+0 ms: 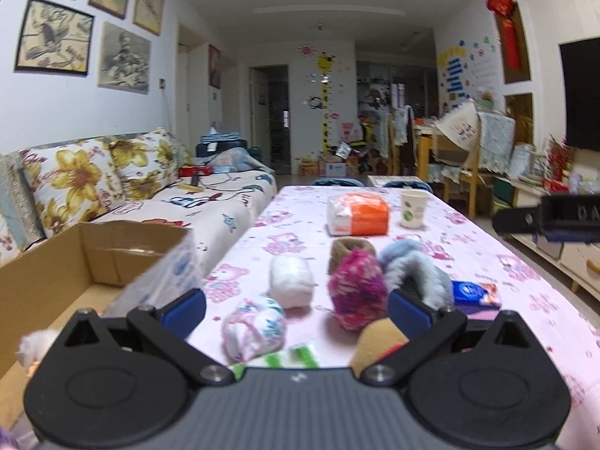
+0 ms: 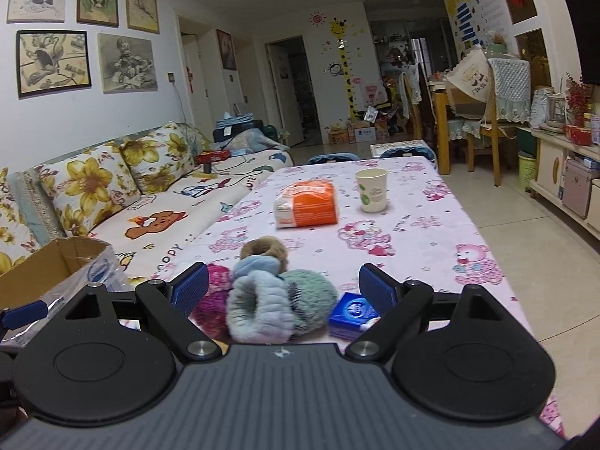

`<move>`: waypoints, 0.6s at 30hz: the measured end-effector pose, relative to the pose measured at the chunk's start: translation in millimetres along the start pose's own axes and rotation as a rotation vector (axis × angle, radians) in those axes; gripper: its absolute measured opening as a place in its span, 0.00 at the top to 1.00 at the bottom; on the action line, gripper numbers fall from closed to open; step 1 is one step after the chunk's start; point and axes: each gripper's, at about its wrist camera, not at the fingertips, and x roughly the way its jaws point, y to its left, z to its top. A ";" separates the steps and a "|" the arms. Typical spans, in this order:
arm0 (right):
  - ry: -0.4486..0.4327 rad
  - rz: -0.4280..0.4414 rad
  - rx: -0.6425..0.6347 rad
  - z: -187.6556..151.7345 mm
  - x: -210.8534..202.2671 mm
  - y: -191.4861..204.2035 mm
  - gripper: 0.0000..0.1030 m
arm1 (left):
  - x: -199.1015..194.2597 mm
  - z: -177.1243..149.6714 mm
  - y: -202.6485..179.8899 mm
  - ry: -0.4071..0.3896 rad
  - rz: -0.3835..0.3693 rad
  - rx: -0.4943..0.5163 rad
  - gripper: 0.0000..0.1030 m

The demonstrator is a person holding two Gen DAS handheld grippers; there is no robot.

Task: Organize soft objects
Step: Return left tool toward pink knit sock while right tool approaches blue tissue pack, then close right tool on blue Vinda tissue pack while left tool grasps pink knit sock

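Note:
Several soft rolled socks lie on the pink printed table [image 1: 487, 262]. In the left wrist view my left gripper [image 1: 296, 309] is open and empty above a pastel patterned roll [image 1: 253, 328], with a white roll [image 1: 291, 280], a magenta fuzzy roll [image 1: 358, 290], a brown roll [image 1: 350, 249] and a blue-grey fuzzy roll [image 1: 414, 268] ahead. In the right wrist view my right gripper [image 2: 283, 288] is open and empty around the blue-grey fuzzy roll [image 2: 258, 307] and a green fuzzy roll [image 2: 309, 294]. The magenta roll [image 2: 213, 300] and brown roll [image 2: 264, 249] sit beside them.
An open cardboard box [image 1: 56, 273] stands at the left, also in the right wrist view [image 2: 56, 258]. An orange tissue pack [image 1: 356, 213], a paper cup [image 1: 412, 208] and a small blue tissue packet [image 1: 475, 294] are on the table. A floral sofa [image 1: 112, 180] runs along the left.

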 end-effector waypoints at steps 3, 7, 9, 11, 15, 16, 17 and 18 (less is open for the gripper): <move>0.003 -0.020 0.011 -0.8 0.2 -2.2 0.00 | 0.0 -3.1 -12.1 0.007 -0.024 0.030 0.01; 0.012 -0.041 0.042 -1.5 1.4 -7.2 0.00 | 1.2 -6.5 -29.7 0.024 -0.059 0.066 0.01; 0.018 -0.055 0.050 -1.2 3.4 -8.8 0.00 | -0.1 -8.2 -39.1 0.025 -0.077 0.086 0.01; 0.022 -0.071 0.050 -1.6 6.4 -11.2 0.00 | -1.3 -8.9 -49.1 0.022 -0.098 0.106 0.01; 0.046 -0.127 0.052 -4.3 17.6 -21.0 0.00 | -4.6 -11.0 -71.7 0.037 -0.168 0.138 0.01; 0.057 -0.134 0.051 -5.9 20.2 -22.7 0.00 | -4.9 -11.1 -77.1 0.042 -0.185 0.147 0.01; 0.068 -0.135 0.047 -7.9 23.8 -25.5 0.00 | -5.4 -11.5 -83.2 0.045 -0.204 0.159 0.01; 0.083 -0.137 0.042 -9.4 29.0 -28.7 0.00 | -6.3 -12.5 -89.6 0.048 -0.223 0.172 0.01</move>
